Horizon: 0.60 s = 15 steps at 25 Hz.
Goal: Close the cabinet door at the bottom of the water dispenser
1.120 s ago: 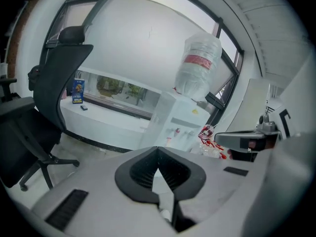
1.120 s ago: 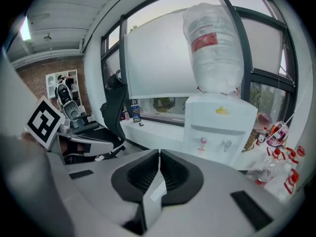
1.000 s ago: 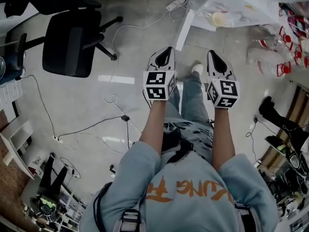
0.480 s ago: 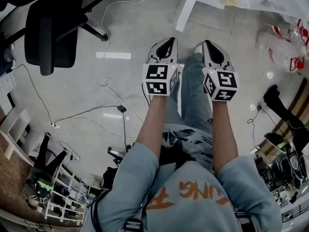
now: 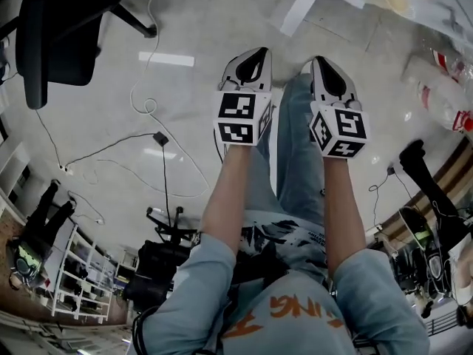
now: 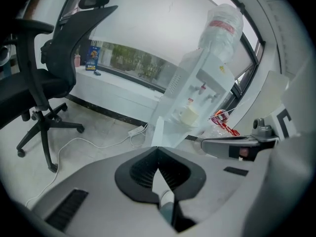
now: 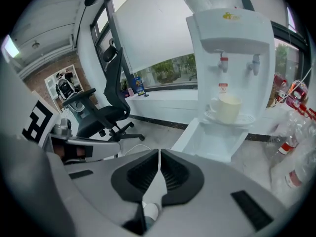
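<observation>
Soft daylight came through the windows point(image 7: 173, 70), and ceiling lights glared off the glossy floor point(image 5: 166, 58). Fisheye distortion bent every edge, the corners were black, and the margins were blurred.

The left tool point(image 5: 255, 56) and the right tool point(image 5: 323, 63) have pale grey-white shells with black ribbed pads. Each carries a cube patterned with black-and-white square markers. Ahead of the right tool, the water dispenser point(image 7: 232, 38) is white, with one red-capped tap, a small red-and-white label and a yellow mark on top. Its cabinet door point(image 7: 197, 132) is white too, and the cup point(image 7: 228, 108) is cream. Left of the left tool is a black office chair point(image 6: 44, 78). Beneath both tools the floor point(image 5: 185, 28) is glossy pale grey, crossed by white and black cables point(image 5: 158, 138). The person's sleeves point(image 5: 199, 272) are light blue, and the top is lettered in orange.
</observation>
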Each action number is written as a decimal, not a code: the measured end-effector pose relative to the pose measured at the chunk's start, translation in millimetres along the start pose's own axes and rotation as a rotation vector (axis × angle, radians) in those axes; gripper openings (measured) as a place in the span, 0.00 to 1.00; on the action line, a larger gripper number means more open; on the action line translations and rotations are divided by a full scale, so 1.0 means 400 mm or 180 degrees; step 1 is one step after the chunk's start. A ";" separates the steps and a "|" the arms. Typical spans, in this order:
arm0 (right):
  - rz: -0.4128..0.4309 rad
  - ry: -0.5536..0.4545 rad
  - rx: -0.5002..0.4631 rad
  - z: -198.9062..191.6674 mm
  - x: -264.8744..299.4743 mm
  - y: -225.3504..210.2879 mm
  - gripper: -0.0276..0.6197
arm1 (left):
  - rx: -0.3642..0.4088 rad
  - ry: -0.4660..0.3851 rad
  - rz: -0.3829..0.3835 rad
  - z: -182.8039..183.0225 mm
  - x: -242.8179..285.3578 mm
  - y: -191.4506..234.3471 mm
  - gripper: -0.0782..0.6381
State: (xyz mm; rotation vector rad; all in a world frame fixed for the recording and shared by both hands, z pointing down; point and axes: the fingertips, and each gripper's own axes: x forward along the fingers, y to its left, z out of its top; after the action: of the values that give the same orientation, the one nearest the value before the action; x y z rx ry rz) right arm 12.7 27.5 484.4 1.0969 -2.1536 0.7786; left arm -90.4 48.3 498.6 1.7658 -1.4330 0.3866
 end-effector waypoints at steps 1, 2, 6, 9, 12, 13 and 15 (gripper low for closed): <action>0.0008 -0.0006 0.0010 -0.011 0.017 -0.001 0.09 | 0.0000 0.0016 0.0007 -0.012 0.008 0.008 0.14; 0.0016 -0.0008 0.0016 -0.023 0.032 -0.003 0.09 | 0.0002 0.0035 0.0011 -0.025 0.017 0.015 0.14; 0.0031 -0.0003 0.0017 -0.075 0.068 -0.011 0.09 | -0.0011 0.0087 -0.0002 -0.070 0.035 0.017 0.14; 0.0024 0.0000 0.0025 -0.113 0.105 -0.012 0.09 | -0.0095 0.0102 -0.0035 -0.095 0.053 0.028 0.14; 0.0033 -0.0003 0.0019 -0.151 0.154 -0.011 0.09 | -0.0068 0.0152 -0.0089 -0.120 0.081 0.043 0.14; 0.0037 -0.0010 0.0020 -0.161 0.167 -0.011 0.09 | -0.0049 0.0172 -0.0112 -0.128 0.089 0.047 0.14; 0.0043 -0.0019 0.0015 -0.182 0.189 -0.008 0.09 | -0.0028 0.0213 -0.0142 -0.144 0.100 0.056 0.14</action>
State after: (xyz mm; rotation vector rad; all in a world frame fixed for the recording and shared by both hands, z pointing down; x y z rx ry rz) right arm -3.7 40.9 587.4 1.0893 -2.1673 0.7881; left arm -84.3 63.5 570.2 1.7584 -1.3444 0.4114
